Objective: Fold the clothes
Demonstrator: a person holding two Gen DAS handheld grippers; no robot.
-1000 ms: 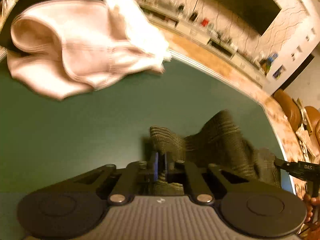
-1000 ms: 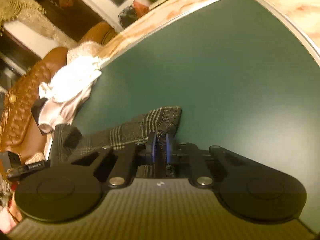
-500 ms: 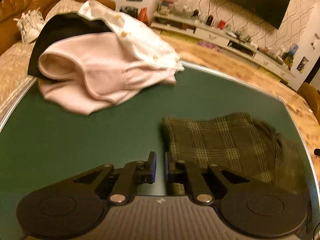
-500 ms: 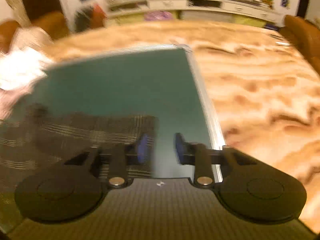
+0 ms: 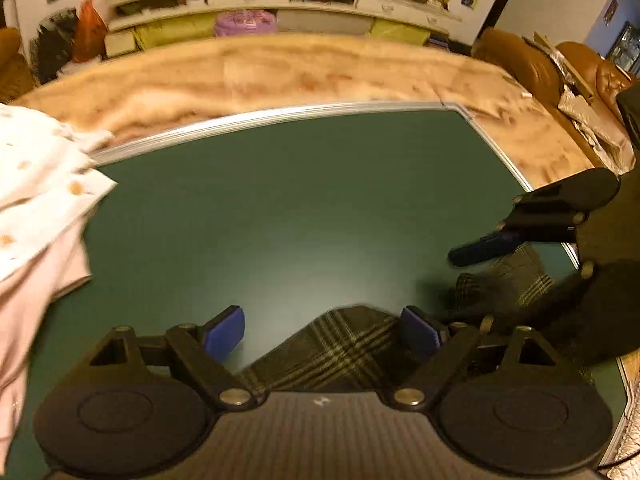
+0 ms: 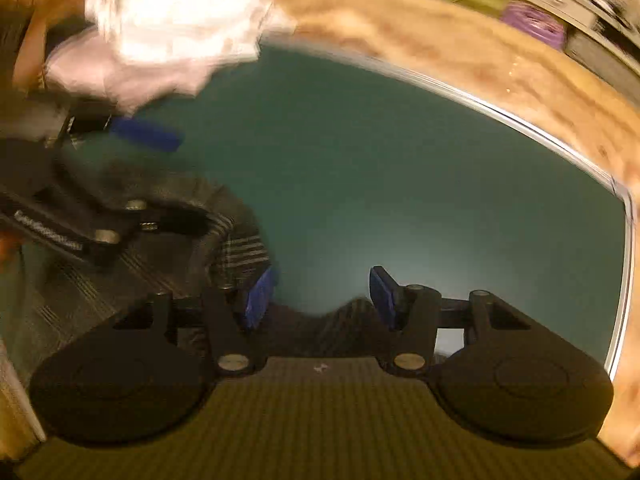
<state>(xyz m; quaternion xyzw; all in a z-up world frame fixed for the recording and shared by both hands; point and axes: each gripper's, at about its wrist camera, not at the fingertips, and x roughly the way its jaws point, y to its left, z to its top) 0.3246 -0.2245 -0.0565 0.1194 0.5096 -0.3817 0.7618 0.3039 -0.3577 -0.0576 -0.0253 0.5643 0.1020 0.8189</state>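
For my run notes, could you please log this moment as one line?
left hand-held gripper: opening, nothing gripped | right hand-held gripper: opening, nothing gripped | plaid garment: on green mat

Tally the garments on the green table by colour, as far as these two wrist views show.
Dark plaid garment: 1
White spotted garment: 1
Pale pink garment: 1
Total: 3 visible; the blurred pile may hide more.

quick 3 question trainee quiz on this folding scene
1. True or false: the left tongs pinch the plaid cloth.
2. The mat is: A red, B green, C white.
3. Fill in: the pale clothes lie at the mat's ___ edge in the left wrist view.

Key: 1 false, the jaws are opening and their pads stand clear of the cloth; 2 B; 3 left.
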